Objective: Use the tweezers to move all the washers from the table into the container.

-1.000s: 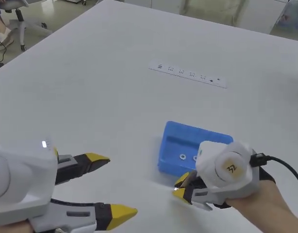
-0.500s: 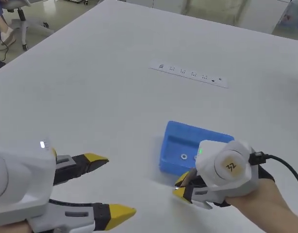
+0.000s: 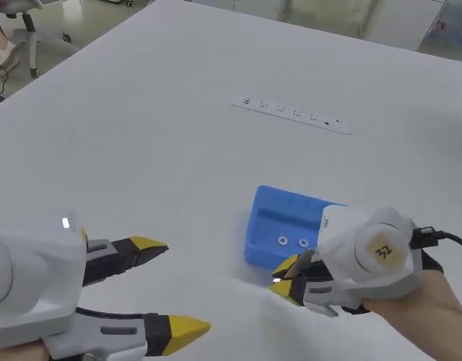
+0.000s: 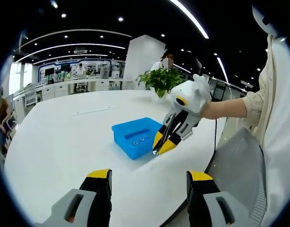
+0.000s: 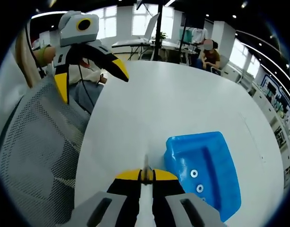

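The right tongs [image 5: 146,176] are pressed together on the tweezers [image 5: 146,163], just beside the near edge of the blue container [image 3: 291,210]; washers [image 3: 282,241] lie inside it; the left tongs [image 3: 178,287] hover spread, well to the left, over the white surface [image 3: 178,150].

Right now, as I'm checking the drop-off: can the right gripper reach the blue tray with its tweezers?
Probably yes. The right gripper, shut on the tweezers, sits just beside the open-topped tray, nothing lies between them, and the left gripper is off to the side.
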Action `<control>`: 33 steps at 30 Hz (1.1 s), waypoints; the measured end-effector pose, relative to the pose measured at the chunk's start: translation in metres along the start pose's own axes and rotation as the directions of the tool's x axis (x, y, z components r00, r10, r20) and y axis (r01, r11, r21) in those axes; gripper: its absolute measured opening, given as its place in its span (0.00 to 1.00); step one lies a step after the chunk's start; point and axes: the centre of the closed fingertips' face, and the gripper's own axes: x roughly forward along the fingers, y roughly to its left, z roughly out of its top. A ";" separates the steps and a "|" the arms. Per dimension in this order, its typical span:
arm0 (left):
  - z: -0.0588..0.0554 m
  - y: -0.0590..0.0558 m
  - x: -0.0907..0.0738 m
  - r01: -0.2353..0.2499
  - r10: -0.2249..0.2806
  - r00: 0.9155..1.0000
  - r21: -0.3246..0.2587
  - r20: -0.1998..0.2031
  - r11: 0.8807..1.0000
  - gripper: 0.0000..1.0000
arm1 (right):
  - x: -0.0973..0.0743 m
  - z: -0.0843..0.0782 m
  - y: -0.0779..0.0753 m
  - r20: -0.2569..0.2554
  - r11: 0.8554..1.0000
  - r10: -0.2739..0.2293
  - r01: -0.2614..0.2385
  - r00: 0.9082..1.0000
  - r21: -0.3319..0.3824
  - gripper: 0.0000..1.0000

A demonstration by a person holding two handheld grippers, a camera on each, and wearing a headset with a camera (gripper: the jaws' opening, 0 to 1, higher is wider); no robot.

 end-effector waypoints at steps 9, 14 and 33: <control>0.002 -0.001 0.001 0.003 -0.003 1.000 0.002 0.005 1.000 0.64 | -0.016 0.021 -0.026 0.062 0.998 -0.069 0.069 0.996 0.006 0.04; 0.002 -0.002 0.000 0.003 -0.003 1.000 0.001 0.004 1.000 0.64 | -0.021 0.025 -0.049 0.077 0.993 -0.116 0.115 0.990 0.019 0.04; 0.001 0.002 -0.003 -0.010 0.010 1.000 -0.005 0.004 1.000 0.64 | 0.033 0.015 -0.082 0.026 0.989 -0.087 0.083 0.996 0.123 0.05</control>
